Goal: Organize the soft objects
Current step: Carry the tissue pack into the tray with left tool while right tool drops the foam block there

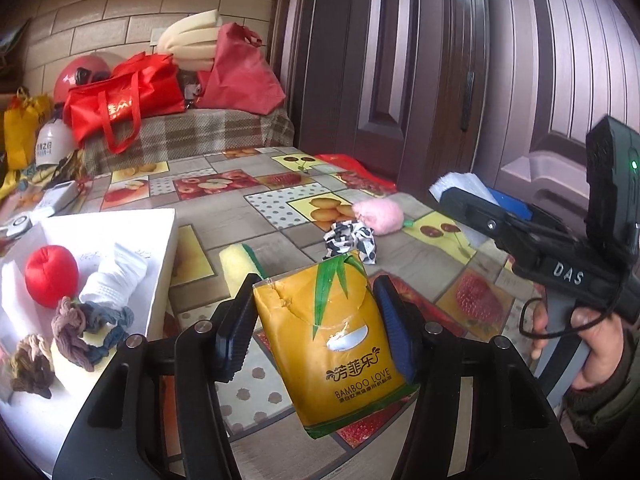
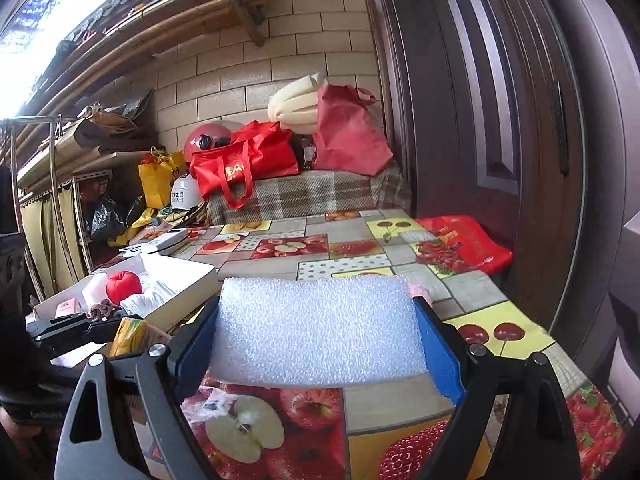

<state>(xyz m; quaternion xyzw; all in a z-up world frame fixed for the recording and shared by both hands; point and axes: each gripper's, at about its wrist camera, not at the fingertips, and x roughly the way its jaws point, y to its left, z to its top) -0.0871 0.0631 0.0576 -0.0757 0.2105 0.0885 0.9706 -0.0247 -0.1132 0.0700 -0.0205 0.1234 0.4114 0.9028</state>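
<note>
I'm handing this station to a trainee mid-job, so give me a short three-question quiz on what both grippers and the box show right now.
1. True or false: the left gripper is shut on the yellow Bamboo Love tissue pack.
2. What does the right gripper hold? A) white foam sheet B) pink plush toy C) yellow-green sponge
3. Fill in: the red round fabric ball lies inside the white ____.

Key: 1 true; 2 A; 3 box.

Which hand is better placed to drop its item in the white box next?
Left. The left gripper holds the yellow tissue pack right beside the white box; the right gripper with its foam sheet sits farther away.
</note>
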